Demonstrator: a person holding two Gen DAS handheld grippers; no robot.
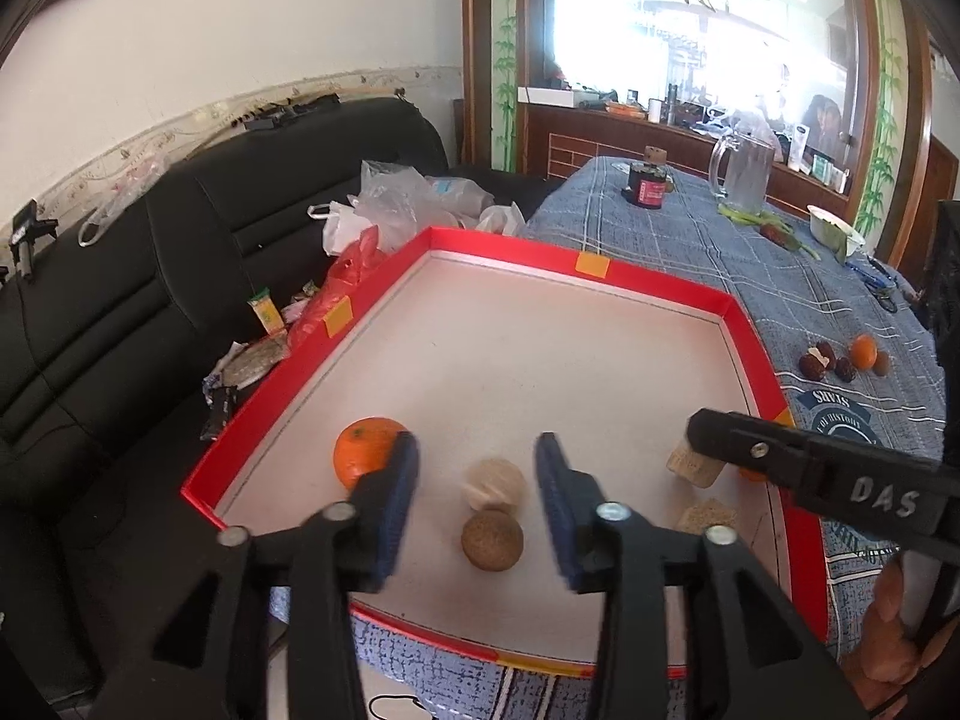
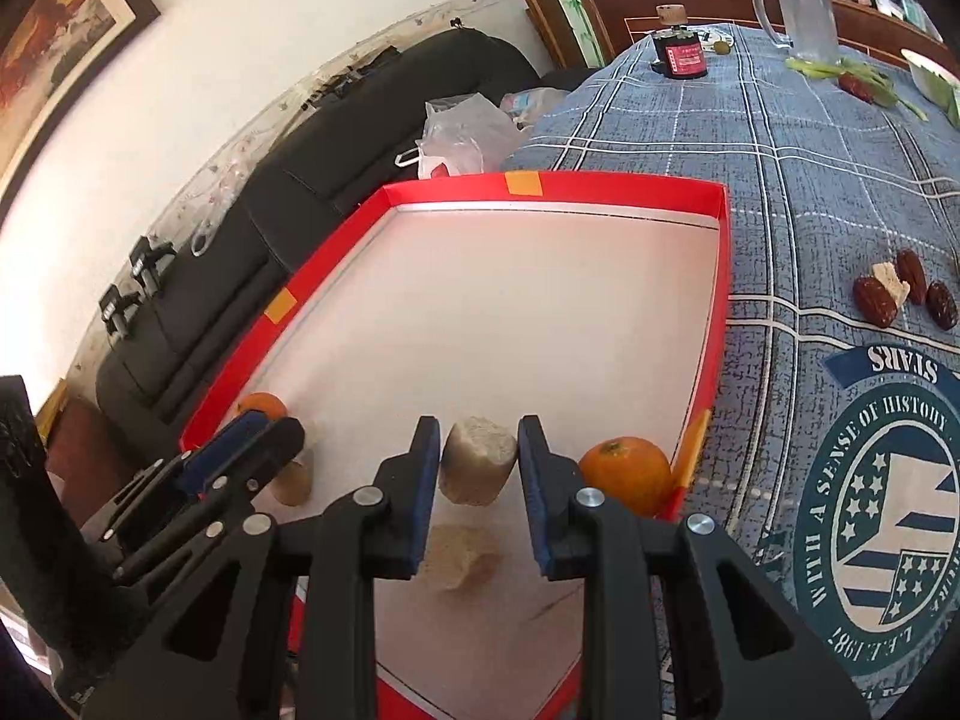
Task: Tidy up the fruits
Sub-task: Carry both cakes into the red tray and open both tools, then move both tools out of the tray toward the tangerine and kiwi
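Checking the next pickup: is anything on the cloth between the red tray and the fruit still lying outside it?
Nothing visible. The dates and small orange lie on bare tablecloth beside the red tray; only its low wall stands between.

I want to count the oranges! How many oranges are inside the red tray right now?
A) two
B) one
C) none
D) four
A: the right wrist view shows one orange in the near right corner of the red tray and another orange by its left wall, behind the other tool's fingers.
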